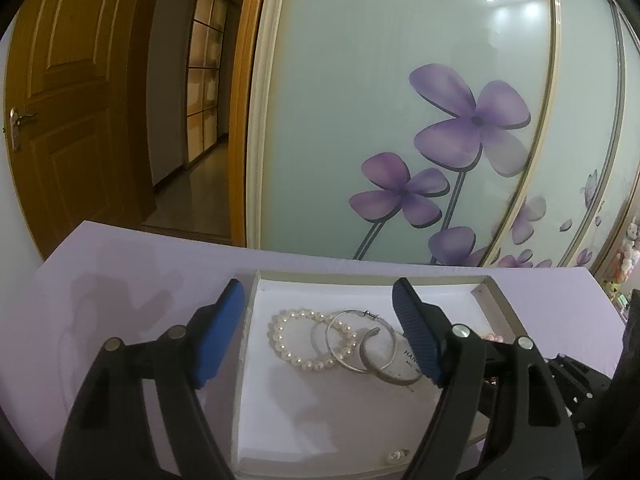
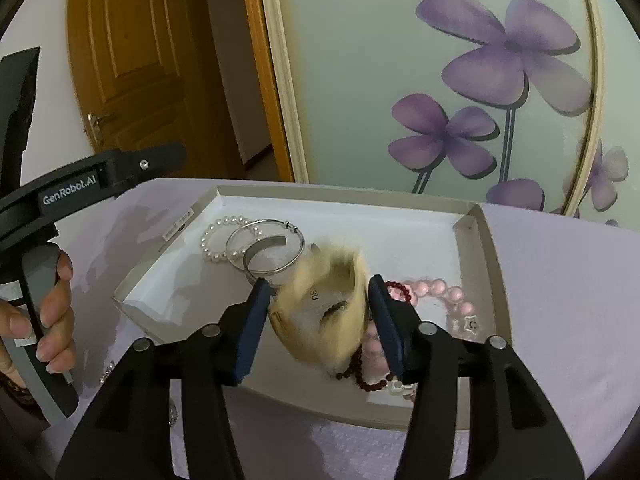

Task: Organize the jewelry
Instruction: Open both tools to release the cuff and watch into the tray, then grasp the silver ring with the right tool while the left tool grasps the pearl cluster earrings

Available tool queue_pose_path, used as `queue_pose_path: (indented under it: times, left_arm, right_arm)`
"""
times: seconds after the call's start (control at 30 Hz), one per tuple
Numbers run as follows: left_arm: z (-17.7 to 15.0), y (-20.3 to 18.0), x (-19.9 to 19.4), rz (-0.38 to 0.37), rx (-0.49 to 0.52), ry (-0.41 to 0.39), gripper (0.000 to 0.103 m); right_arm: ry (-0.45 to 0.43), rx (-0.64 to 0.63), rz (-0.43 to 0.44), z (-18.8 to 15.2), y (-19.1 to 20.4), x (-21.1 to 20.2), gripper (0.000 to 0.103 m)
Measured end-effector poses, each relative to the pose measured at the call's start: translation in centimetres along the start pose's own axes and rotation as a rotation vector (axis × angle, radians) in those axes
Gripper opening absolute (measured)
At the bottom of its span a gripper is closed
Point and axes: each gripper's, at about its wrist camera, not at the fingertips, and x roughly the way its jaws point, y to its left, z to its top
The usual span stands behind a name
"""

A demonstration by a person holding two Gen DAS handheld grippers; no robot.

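Hovering with jaws spread wide, the left gripper [image 1: 320,336] frames a pearl bracelet [image 1: 311,338] in the white tray [image 1: 256,420]. Only the right wrist view shows the right gripper [image 2: 320,330] clamping a blond furry ornament [image 2: 324,312] above red beads [image 2: 362,376] and pink beads [image 2: 436,286].

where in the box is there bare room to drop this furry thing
Bare floor lies along the box's far wall, and at its near left corner below the pearl bracelet. Crowded: the silver bangles mid-box and the pink beads and dark red beads on the right.
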Motion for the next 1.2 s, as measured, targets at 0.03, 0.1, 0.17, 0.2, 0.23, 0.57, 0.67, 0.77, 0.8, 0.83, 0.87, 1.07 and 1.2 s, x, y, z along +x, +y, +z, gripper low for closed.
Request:
queue_pose_path:
  times: [0.03, 0.1, 0.17, 0.2, 0.23, 0.57, 0.67, 0.77, 0.8, 0.83, 0.87, 1.07, 1.2]
  left_arm:
    - [0.0, 0.1, -0.1, 0.000, -0.001, 0.000, 0.076]
    - [0.0, 0.1, 0.0, 0.002, 0.000, -0.002, 0.076]
    - [0.0, 0.4, -0.3, 0.007, -0.003, -0.005, 0.076]
    - [0.0, 0.6, -0.5, 0.008, -0.005, -0.007, 0.076]
    - [-0.1, 0.9, -0.7, 0.009, -0.009, -0.010, 0.077]
    - [-1.6, 4.1, -4.6, 0.024, -0.026, -0.026, 0.083]
    - [-2.4, 5.2, -5.9, 0.030, -0.031, -0.025, 0.084]
    - [-3.3, 6.2, -7.1, 0.029, -0.036, -0.019, 0.084]
    - [-3.5, 6.4, -7.4, 0.029, -0.037, -0.017, 0.084]
    - [-3.9, 6.7, -7.8, 0.027, -0.037, -0.013, 0.084]
    - [-4.1, 6.9, -8.1, 0.027, -0.037, -0.010, 0.084]
    - [-5.5, 8.3, -10.2, 0.017, -0.032, -0.016, 0.084]
    - [-6.1, 8.5, -10.9, 0.003, -0.025, -0.022, 0.084]
  right_arm:
    - [-0.001, 0.002, -0.002, 0.0, -0.1, -0.1, 0.057]
    - [-0.003, 0.015, 0.000, 0.0, -0.3, -0.4, 0.057]
    - [-0.005, 0.031, 0.000, -0.1, -0.6, -0.8, 0.057]
    - [-0.005, 0.038, 0.001, -0.1, -0.6, -1.0, 0.057]
    - [-0.007, 0.046, 0.005, -0.2, -0.7, -1.4, 0.057]
    - [-0.004, 0.030, 0.056, -2.5, 2.3, -4.4, 0.057]
    - [0.015, 0.014, 0.074, -3.3, 3.8, -4.8, 0.057]
    - [0.047, 0.000, 0.089, -4.3, 5.4, -5.0, 0.057]
    - [0.059, -0.003, 0.092, -4.6, 5.8, -5.0, 0.057]
    - [0.073, -0.008, 0.092, -4.9, 6.3, -4.9, 0.057]
    - [0.082, -0.009, 0.091, -5.1, 6.6, -4.8, 0.057]
    - [0.127, 0.000, 0.083, -6.9, 7.8, -5.5, 0.057]
    - [0.121, 0.032, 0.063, -7.2, 7.1, -6.3, 0.056]
